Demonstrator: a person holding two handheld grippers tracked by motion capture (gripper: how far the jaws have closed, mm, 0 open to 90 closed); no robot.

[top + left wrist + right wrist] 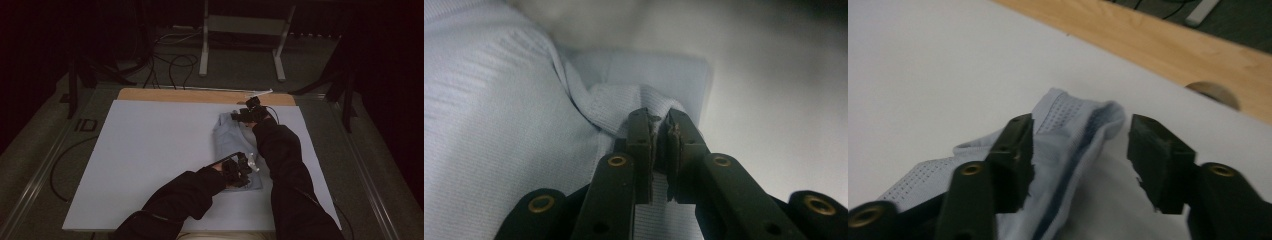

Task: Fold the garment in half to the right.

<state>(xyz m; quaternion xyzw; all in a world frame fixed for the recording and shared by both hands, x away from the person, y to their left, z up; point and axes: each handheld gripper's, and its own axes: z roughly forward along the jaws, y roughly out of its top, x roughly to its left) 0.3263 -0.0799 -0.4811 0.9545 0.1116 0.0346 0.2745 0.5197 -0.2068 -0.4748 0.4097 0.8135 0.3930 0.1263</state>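
Light blue garment (235, 145), mesh-knit, maybe a shirt, lies partly folded on the right half of the white board (150, 150) that covers the table, long axis running away from me. My left gripper (237, 171) is at the near end; in the left gripper view its jaws are pinched together on a raised fold of the fabric (644, 100), so that end is clamped, likely to anchor or lift the hem for a fold. My right gripper (251, 112) is at the far end. In the right gripper view its jaws stand wide apart, straddling a bunched edge (1083, 120) with a darker seam, nothing caught between them. It looks placed to close on that far edge so both ends are held at once. Judgement: mid-fold, grasp on the far end not yet made. Wooden strip of the table (200, 95) shows beyond the board, near the right gripper. Risk: the far edge is bunched, so closing may catch several layers instead of one.
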